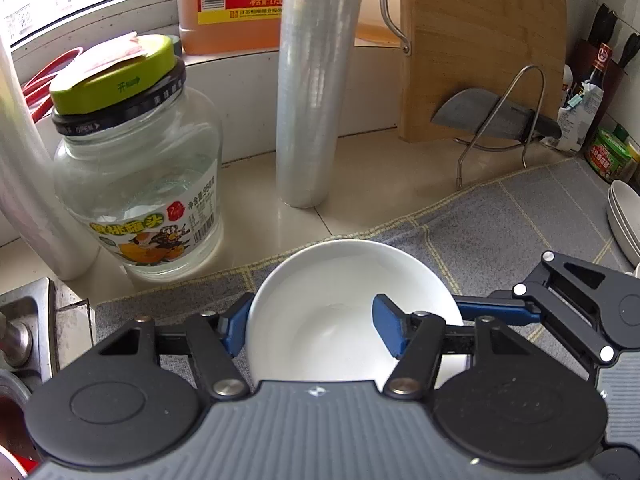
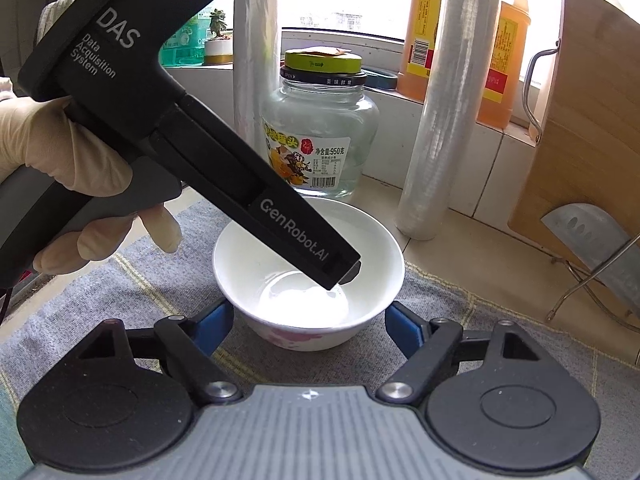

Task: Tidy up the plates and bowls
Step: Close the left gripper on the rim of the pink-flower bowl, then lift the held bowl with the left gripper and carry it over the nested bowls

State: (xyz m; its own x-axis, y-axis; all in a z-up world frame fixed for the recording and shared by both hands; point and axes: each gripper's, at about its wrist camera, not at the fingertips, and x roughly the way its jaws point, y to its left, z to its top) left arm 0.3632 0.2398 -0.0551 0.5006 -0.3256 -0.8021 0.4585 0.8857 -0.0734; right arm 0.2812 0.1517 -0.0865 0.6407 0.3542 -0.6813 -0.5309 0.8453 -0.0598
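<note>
Bowl [image 2: 308, 276] white, glossy, pink floral print outside.

Bright daylight from the window [image 2: 340, 4], overexposed behind the glass jar [image 2: 320, 136]; glare inside bowl [image 2: 308, 276]; fisheye bending and dark corners.

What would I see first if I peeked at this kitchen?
A white bowl sits on a grey cloth, and two grippers meet at it. The left gripper pinches the bowl's rim, one finger inside it, while the right gripper straddles it from the near side. Behind stands a glass jar with a green lid.
</note>
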